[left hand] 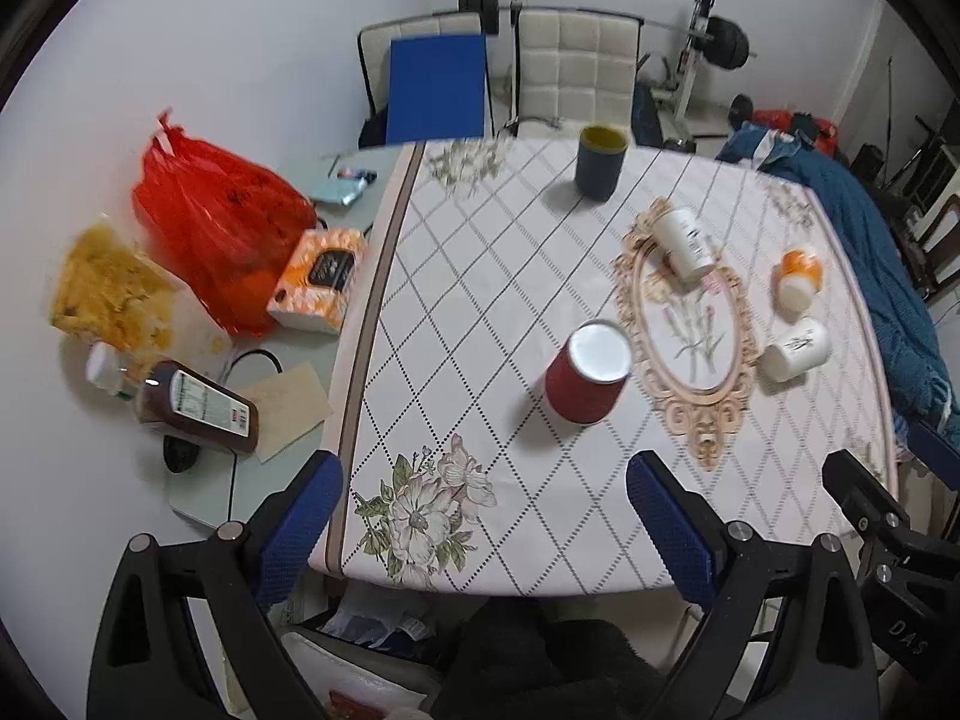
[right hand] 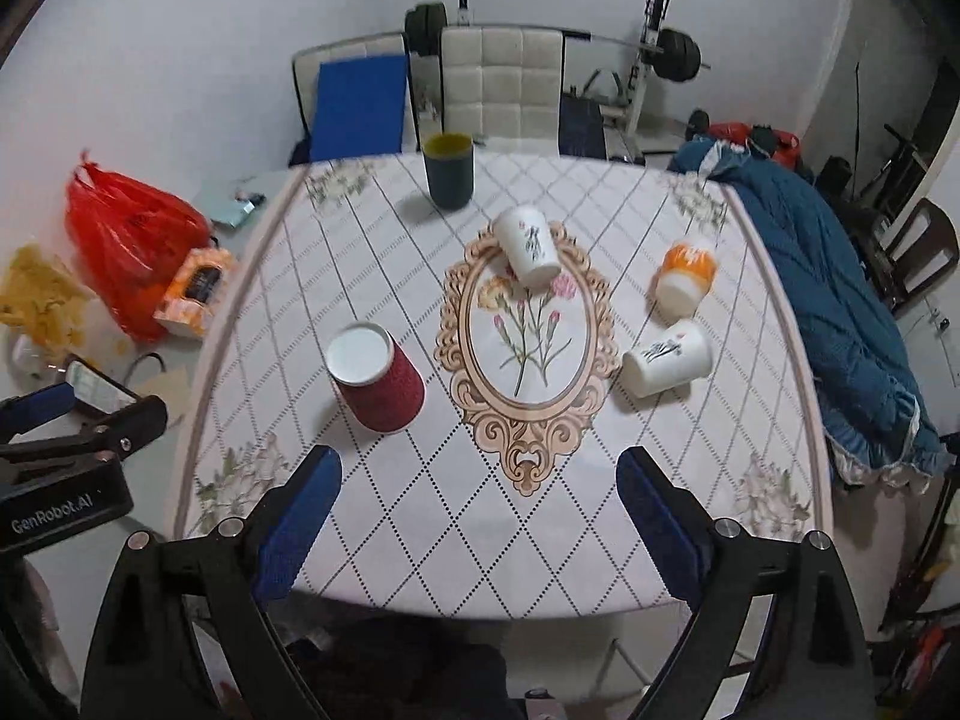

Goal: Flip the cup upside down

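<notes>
Two grippers, left (left hand: pixel 483 516) and right (right hand: pixel 479 507), hover with fingers spread, holding nothing. The red cup (right hand: pixel 377 377) stands upside down on the worktop (right hand: pixel 420 510), left of the oval frame print (right hand: pixel 528 348).

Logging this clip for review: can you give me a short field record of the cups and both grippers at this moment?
red cup: upside down, near left of table
dark cup: upright, far edge
white cups: three inverted; on the oval motif, orange-patterned cup and to its right
left gripper: open, holding nothing, above near edge
right gripper: open, holding nothing
tablecloth: diamond pattern
</notes>
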`<state>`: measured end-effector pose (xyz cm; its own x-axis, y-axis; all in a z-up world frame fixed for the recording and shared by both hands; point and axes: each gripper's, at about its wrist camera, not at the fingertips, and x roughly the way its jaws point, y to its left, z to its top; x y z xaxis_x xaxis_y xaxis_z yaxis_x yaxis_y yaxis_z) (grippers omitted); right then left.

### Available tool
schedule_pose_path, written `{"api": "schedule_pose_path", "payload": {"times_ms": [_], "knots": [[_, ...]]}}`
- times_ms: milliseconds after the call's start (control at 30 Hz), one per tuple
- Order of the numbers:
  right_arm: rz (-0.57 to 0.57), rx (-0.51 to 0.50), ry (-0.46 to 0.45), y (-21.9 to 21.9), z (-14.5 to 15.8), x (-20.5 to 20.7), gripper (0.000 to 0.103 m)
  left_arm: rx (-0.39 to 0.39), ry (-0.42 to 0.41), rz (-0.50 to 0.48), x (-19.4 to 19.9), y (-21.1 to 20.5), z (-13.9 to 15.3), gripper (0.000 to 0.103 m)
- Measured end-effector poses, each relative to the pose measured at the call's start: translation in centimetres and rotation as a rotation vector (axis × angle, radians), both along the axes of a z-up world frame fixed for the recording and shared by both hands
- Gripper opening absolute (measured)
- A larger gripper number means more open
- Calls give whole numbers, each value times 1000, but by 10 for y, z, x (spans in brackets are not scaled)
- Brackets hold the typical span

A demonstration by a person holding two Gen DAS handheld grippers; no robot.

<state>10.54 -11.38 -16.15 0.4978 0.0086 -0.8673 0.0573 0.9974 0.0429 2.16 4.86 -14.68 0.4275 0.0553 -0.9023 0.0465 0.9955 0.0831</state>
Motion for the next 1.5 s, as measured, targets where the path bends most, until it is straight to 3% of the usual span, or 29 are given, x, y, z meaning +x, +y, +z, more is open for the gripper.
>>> {"api": "schedule_pose_path", "payload": {"times_ms": [300,600,933,1500], "knots": [[5,7,-93,-18,80,-51,98,-34,-96,-4,-47,-16,61,97],[3,16,-119,-28,121,-81,99,-74,-136,8,-73,-20,97,97],[21,22,-134,-32,149,-96,99,-105,-105,20,-81,-22,106,101],[23,40,-93,-36,153,-94,99,-55,-62,17,-89,-25,110,101]]}}
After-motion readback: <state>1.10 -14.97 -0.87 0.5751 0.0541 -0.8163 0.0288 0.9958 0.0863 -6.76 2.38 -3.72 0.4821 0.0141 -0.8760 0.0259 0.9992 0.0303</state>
